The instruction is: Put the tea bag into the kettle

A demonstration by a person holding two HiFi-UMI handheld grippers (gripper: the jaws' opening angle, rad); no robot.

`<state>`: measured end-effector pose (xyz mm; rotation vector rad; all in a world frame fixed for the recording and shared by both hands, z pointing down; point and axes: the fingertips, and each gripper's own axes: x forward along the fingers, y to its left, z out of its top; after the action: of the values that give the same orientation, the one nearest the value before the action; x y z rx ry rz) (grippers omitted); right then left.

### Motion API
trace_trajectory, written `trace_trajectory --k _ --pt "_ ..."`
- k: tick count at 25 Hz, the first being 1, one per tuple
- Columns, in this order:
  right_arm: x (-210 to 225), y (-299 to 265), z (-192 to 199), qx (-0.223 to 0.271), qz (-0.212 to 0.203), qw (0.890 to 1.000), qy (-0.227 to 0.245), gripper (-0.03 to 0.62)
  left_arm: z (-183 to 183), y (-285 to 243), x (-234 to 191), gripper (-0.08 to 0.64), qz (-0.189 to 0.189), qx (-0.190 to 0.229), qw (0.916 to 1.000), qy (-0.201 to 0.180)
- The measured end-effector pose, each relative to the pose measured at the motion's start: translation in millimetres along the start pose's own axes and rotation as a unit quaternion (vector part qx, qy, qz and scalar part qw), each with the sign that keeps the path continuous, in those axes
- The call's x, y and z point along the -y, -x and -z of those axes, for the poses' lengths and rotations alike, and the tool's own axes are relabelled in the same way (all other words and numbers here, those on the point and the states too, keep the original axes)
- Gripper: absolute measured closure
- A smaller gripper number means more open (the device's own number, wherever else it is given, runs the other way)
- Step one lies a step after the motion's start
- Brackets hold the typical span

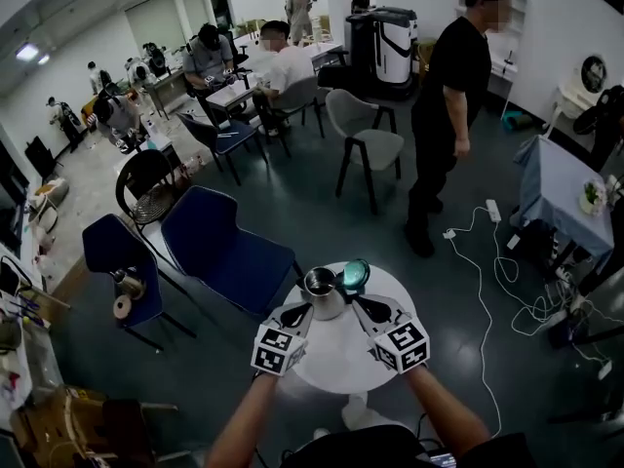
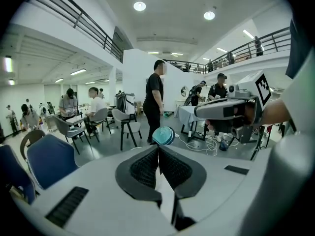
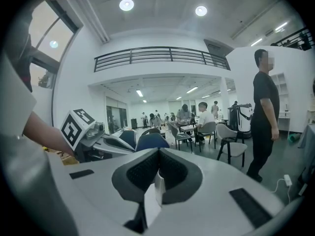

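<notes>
The left gripper (image 2: 158, 149) has its jaws pressed together on a white paper strip (image 2: 166, 193) that runs back between the ribbed pads (image 2: 143, 168). The right gripper (image 3: 158, 156) is closed the same way, pinching a white paper piece (image 3: 151, 200). Both look like parts of the tea bag, its wrapper or its tag, though which is which cannot be told, and no hanging pouch shows in any view. In the head view the two sets of fingertips come in from either side toward the kettle (image 1: 322, 293). It stands open-mouthed between and just beyond them on the round white table (image 1: 341, 359), and neither tip visibly touches it. The teal lid (image 1: 356, 276) lies just past the right fingertips, beside the kettle, and in the left gripper view it shows straight ahead of the left fingertips. The step in hand seems to be freeing or readying the bag above the mouth. To do it well, the hold on the paper should be firm while the fingertips are brought directly over the opening, low enough that the bag drops inside rather than on the rim. Only the gripper that carries the bag should then let go. Too hard a pull between the two could tear the paper.
</notes>
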<state>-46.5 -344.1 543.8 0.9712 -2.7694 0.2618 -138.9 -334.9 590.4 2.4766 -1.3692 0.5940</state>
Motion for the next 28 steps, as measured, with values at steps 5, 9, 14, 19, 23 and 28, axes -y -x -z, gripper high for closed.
trace_trajectory --k 5,9,14,19,23,28 --pt "-29.3 7.8 -6.0 0.006 -0.001 1.0 0.007 0.577 -1.7 38.4 11.5 0.541 0.001 0.022 0.9998 0.003" --pt "-52.9 12.7 -11.0 0.012 0.001 1.0 0.01 0.577 -7.4 71.2 19.9 0.541 0.023 0.062 0.9964 0.054" --pt "-81.5 20.5 -16.0 0.016 0.004 1.0 0.017 0.577 -11.2 107.4 27.0 0.541 0.031 0.091 0.9936 0.06" --pt "-104.1 27.5 -19.9 0.02 0.011 0.999 0.022 0.577 -6.5 136.3 28.7 0.541 0.032 0.111 0.9912 0.064" --pt "-123.5 32.9 -23.7 0.022 0.017 0.999 0.029 0.577 0.3 159.7 28.0 0.541 0.038 0.125 0.9879 0.083" --pt "-150.9 41.8 -28.2 0.031 0.021 0.999 0.034 0.577 2.7 189.0 35.4 0.541 0.043 0.14 0.9864 0.075"
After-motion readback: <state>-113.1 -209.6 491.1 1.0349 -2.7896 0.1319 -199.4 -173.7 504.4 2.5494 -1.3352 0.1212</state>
